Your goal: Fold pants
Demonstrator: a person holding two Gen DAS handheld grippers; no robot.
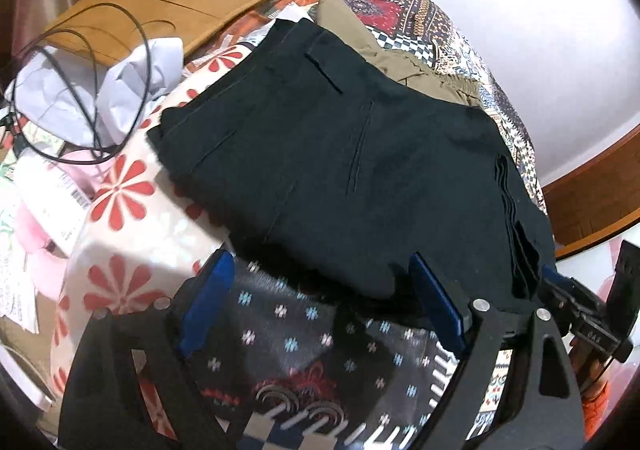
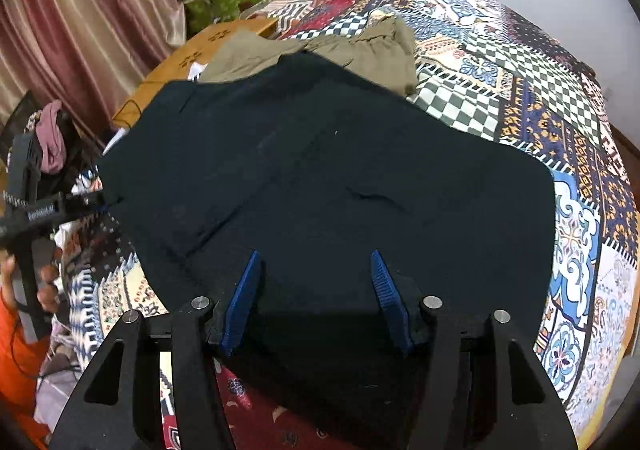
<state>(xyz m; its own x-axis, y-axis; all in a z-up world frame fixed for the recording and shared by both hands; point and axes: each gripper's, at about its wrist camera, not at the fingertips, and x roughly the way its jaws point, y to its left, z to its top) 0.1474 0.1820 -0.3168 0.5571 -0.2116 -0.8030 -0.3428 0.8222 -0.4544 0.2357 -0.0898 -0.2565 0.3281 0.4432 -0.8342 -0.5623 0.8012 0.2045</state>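
both grippers, left (image 1: 320, 290) and right (image 2: 316, 290), gape wide above folded dark pants (image 2: 320, 178)

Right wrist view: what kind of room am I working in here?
Most likely a bedroom at home. The dark pants lie on a bed covered with a patchwork quilt, striped curtains hang along the left wall, and a second pair of tan pants waits behind.
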